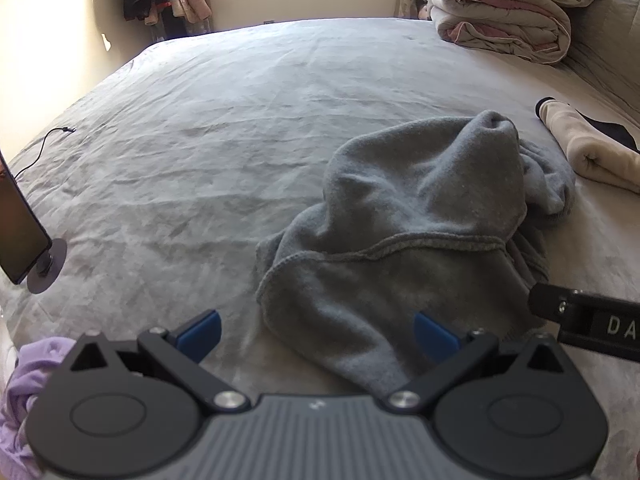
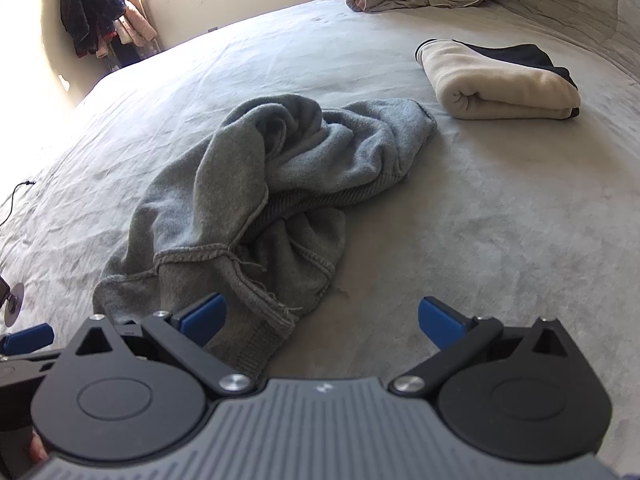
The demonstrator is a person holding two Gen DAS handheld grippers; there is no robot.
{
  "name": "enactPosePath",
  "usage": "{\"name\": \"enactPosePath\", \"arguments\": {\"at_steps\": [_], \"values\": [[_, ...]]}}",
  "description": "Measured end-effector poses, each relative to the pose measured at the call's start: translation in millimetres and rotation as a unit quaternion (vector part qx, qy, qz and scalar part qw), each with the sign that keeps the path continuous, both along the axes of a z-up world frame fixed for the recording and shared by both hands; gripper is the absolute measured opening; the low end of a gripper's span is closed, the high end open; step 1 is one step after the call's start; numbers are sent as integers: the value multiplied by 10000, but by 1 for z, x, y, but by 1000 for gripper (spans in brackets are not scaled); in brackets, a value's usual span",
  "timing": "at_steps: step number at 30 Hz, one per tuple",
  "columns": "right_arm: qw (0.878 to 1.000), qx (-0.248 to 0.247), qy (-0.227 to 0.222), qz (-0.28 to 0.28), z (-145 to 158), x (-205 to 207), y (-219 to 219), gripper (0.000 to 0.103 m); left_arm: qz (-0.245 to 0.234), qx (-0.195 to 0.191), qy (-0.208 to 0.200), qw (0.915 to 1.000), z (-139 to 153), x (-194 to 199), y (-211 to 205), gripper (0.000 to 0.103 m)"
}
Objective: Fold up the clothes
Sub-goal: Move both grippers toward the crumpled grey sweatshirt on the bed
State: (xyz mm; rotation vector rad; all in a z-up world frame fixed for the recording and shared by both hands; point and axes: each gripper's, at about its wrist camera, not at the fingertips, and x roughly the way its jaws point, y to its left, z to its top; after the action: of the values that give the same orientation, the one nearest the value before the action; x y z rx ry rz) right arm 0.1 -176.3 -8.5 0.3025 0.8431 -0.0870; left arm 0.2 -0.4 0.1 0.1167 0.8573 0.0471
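- Left gripper (image 1: 316, 334): jaws spread wide, nothing between the blue pads; tilted down over the near edge of the bed. Its right pad sits over the near end of the grey sweatshirt (image 1: 404, 240); contact cannot be judged.
- Right gripper (image 2: 320, 320): jaws likewise spread wide and empty, tilted down at the same near edge. Left pad overlaps the ribbed near end of the sweatshirt (image 2: 260, 184); right pad over bare sheet.
- Surface: bed (image 1: 200, 140) with a pale grey, lightly creased sheet.
- Room: folded quilt (image 1: 500, 12) at the far right corner of the bed; clothes hanging (image 2: 96, 12) by a sunlit window beyond the far edge.
- Other items: folded beige garment (image 2: 500, 80) with a dark piece, near the right edge, well apart from the sweatshirt; phone on a round stand (image 1: 24, 220) at the left edge, a thin cable (image 1: 44, 144) beyond it; lilac cloth (image 1: 24, 396) at the near left corner.
- Sweatshirt: crumpled, unfolded, seams outward; lies near the middle of the near edge, just ahead of both grippers.
- Long axis in the right wrist view: from the near edge away toward the far right corner, ribbed end nearest.
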Motion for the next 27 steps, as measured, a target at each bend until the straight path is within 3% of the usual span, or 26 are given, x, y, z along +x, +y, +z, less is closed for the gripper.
{"name": "enactPosePath", "arguments": {"at_steps": [4,9,27], "values": [[10000,-51,-48,-11,-2,1,1,103,43,55,75,9999,1,3,-4,103],[10000,-79,17,45,-2,1,3,103,49,-176,-6,9998,3,0,4,102],[9998,-61,175,85,-7,2,5,103,71,-95,-26,9999,2,0,3,103]]}}
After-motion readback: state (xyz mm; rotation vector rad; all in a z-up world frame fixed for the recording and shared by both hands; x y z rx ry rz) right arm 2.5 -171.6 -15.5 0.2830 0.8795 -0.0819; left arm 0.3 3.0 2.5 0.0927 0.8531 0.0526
